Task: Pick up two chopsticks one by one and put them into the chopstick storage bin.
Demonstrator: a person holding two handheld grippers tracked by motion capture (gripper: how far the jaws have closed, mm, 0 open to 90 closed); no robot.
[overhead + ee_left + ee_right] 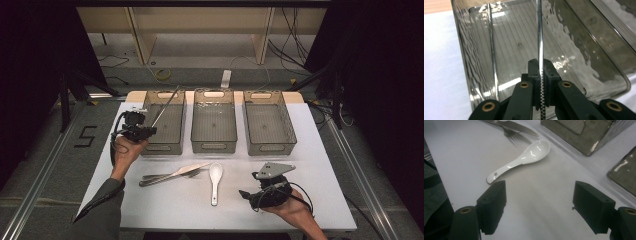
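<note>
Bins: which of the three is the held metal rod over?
The leftmost bin: the left tongs hold the thin rod above it; the other two sit apart.

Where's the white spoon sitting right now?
In the high view the white spoon lies on the table, in front of the middle bin, just right of the knife and left of the open right gripper.

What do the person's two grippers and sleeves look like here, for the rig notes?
Both grippers are black. The left gripper trails a black cable looping past the wrist; its arms carry brass-coloured pivot rivets. The right gripper has a grey three-cornered plate on top, a black cable and blocky black pads. A dark grey sleeve covers the left forearm.
</note>
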